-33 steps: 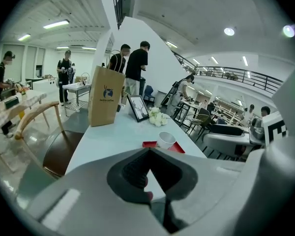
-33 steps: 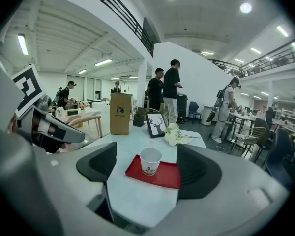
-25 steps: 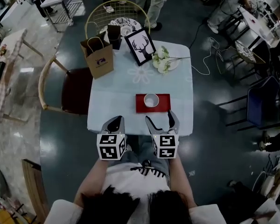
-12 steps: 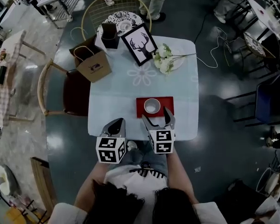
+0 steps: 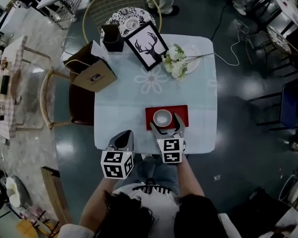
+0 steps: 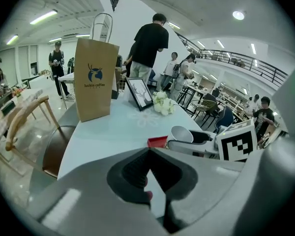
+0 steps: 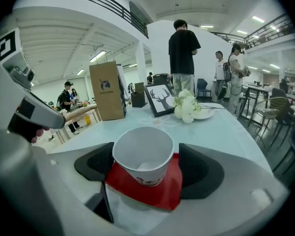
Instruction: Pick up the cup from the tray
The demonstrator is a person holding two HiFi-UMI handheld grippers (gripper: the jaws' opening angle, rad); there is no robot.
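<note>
Right claw (image 7: 146, 161) is wide open and straddles the cup (image 7: 141, 151), one pad on each side. The left pad looks very near the wall and the right pad has a visible gap. Nothing is clamped yet.

The cup stands upright on the red tray (image 7: 160, 193), roughly at its centre, mouth up. It looks empty.

Handling, my read: it's a paper cup, so light and thin-walled, and it'll crush or go oval if squeezed hard. The rolled rim is the stiffest part. I'd grip the upper wall just under the rim and close gently. Being empty, it may skid on the tray or tip if one pad lands first, so centre the jaws before closing. The tray looks light too and might drag along if a jaw catches its edge.

Left claw (image 6: 148, 178) is closed with nothing in it. It sits left of the tray, over the near table edge, and isn't involved.

Room: the table (image 5: 124, 103) is bare right around the tray. The near table edge runs just on the person's side of the tray. The bag (image 5: 92, 73), frame (image 5: 150, 44) and flowers (image 5: 176, 63) are all well beyond the tray on its far side. A straight-up lift looks unobstructed. The only close neighbour is the left claw, so keep the lift vertical or drift right.
</note>
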